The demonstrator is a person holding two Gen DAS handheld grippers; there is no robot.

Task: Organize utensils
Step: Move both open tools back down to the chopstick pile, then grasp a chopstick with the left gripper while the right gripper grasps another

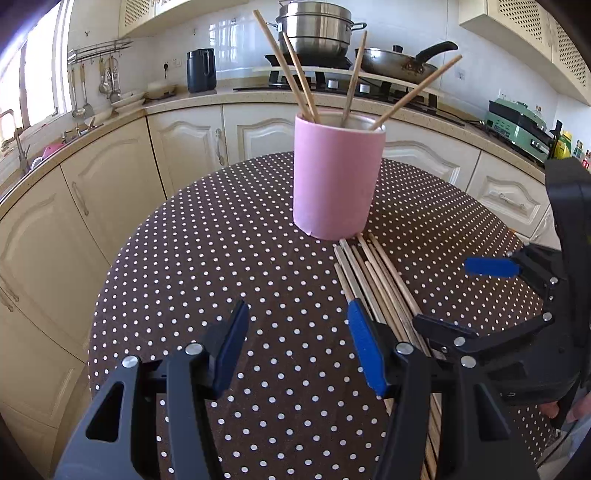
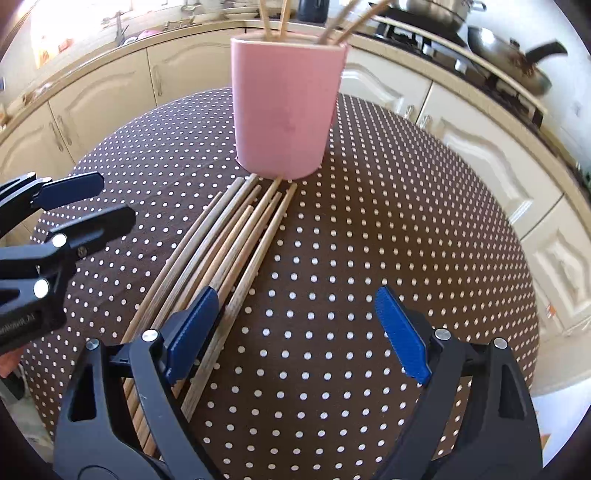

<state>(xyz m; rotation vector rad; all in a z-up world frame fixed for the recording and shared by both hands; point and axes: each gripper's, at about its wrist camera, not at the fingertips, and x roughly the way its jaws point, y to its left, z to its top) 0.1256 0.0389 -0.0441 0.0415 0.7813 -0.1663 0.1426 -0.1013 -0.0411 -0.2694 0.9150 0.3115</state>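
A pink cup stands on the round dotted table with several wooden chopsticks upright in it. More chopsticks lie in a bundle on the cloth, running from the cup's foot toward me. My left gripper is open just left of the bundle, its right finger over the bundle's left edge. The right gripper hangs open over the bundle's right side. In the right wrist view the cup is ahead. The right gripper has its left finger over the bundle. The left gripper shows at the left.
Cream cabinets and a counter curve around behind the table. On the stove sit a steel steamer pot and a wok; a dark kettle stands to the left. The table edge drops off at the right.
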